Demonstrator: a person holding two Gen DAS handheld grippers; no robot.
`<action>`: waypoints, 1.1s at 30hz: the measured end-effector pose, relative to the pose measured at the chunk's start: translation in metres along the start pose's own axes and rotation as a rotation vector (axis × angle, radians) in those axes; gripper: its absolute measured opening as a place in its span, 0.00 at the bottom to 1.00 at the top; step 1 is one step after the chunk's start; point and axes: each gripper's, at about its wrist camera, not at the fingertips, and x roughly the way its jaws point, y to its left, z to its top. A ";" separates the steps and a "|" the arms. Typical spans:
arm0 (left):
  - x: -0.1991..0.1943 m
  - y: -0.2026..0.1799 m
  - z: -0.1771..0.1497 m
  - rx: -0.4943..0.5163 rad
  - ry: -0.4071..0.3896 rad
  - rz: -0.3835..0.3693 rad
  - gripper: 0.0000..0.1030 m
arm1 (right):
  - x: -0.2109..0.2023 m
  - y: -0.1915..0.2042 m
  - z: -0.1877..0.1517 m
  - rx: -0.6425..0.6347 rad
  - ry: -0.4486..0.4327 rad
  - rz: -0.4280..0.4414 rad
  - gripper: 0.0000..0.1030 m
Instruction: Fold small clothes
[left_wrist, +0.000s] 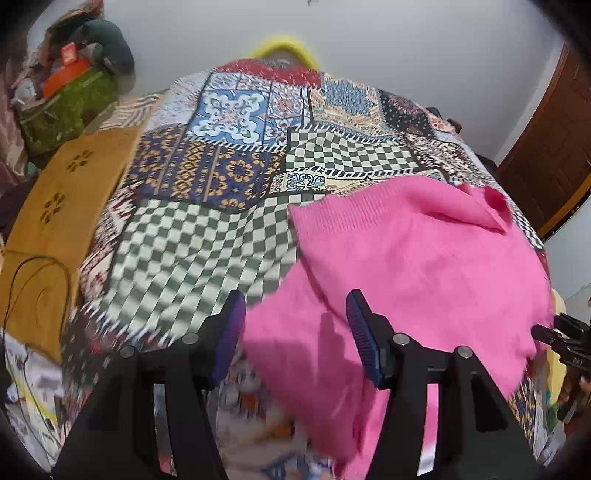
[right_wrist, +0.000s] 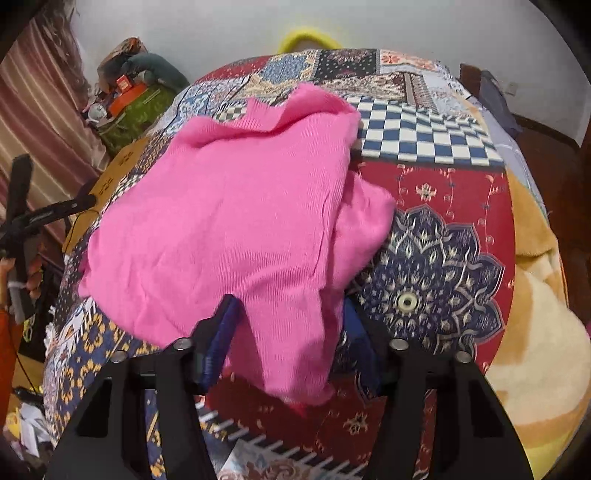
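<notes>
A pink knit garment (left_wrist: 417, 258) lies crumpled on the patchwork bedspread (left_wrist: 207, 236). In the left wrist view my left gripper (left_wrist: 295, 328) is open, its blue-padded fingers on either side of the garment's near left flap, not closed on it. In the right wrist view the same garment (right_wrist: 229, 206) spreads over the bedspread (right_wrist: 443, 258). My right gripper (right_wrist: 291, 325) is open, with the garment's near hanging corner draped between its fingers and covering part of the right finger. The right gripper's tip also shows at the right edge of the left wrist view (left_wrist: 561, 339).
A mustard-yellow cloth (left_wrist: 70, 192) lies along the bed's left edge. A cluttered green box (left_wrist: 66, 107) stands at far left. A cream and orange blanket (right_wrist: 535, 325) lies at the bed's right side. A wooden door (left_wrist: 554, 147) is at the right. Cables hang at left.
</notes>
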 end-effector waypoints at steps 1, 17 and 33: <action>0.009 -0.001 0.005 0.004 0.010 -0.005 0.55 | 0.000 0.000 0.001 -0.004 -0.003 -0.008 0.24; 0.064 -0.017 0.006 -0.016 0.138 -0.213 0.12 | -0.006 -0.025 0.045 -0.008 -0.066 -0.063 0.07; 0.003 -0.041 -0.078 0.039 0.275 -0.218 0.10 | -0.037 0.006 0.027 -0.063 -0.074 -0.056 0.53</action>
